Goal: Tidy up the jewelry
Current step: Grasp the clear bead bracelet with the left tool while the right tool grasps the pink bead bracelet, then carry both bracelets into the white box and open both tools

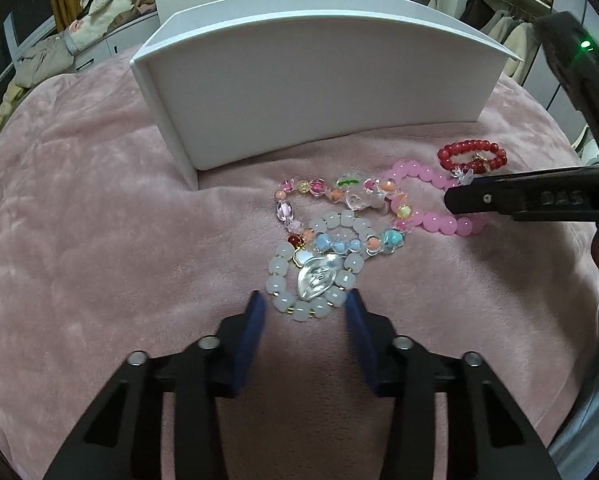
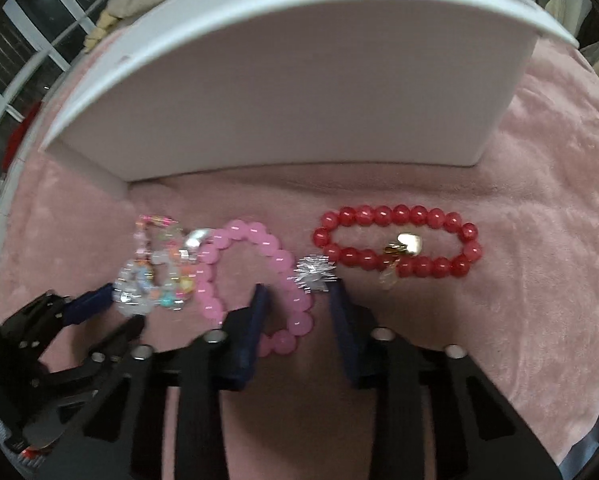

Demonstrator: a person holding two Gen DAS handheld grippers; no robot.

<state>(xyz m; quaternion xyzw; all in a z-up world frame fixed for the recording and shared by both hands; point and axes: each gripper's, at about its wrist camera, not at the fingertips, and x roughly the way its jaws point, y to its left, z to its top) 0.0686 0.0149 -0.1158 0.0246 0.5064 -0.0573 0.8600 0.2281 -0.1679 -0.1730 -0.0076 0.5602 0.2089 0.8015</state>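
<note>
Several bead bracelets lie on a pink plush cloth in front of a white box [image 1: 319, 92]. A white bead bracelet [image 1: 277, 270] with a clear leaf charm lies between the tips of my open left gripper [image 1: 305, 308]. A multicoloured bracelet [image 1: 319, 190] lies just beyond it. A pink bead bracelet [image 2: 255, 248] with a silver tinsel charm [image 2: 315, 272] lies across my open right gripper [image 2: 299, 294]; one finger is inside its loop. A red bead bracelet [image 2: 395, 240] with a gold heart lies to its right. The right gripper also shows in the left wrist view [image 1: 451, 196].
The white box [image 2: 299, 92] stands upright close behind the bracelets, its inside hidden. The pink cloth [image 1: 99, 220] spreads on all sides. The left gripper [image 2: 95, 304] shows at the right wrist view's left edge. Clothes and shelves lie in the background.
</note>
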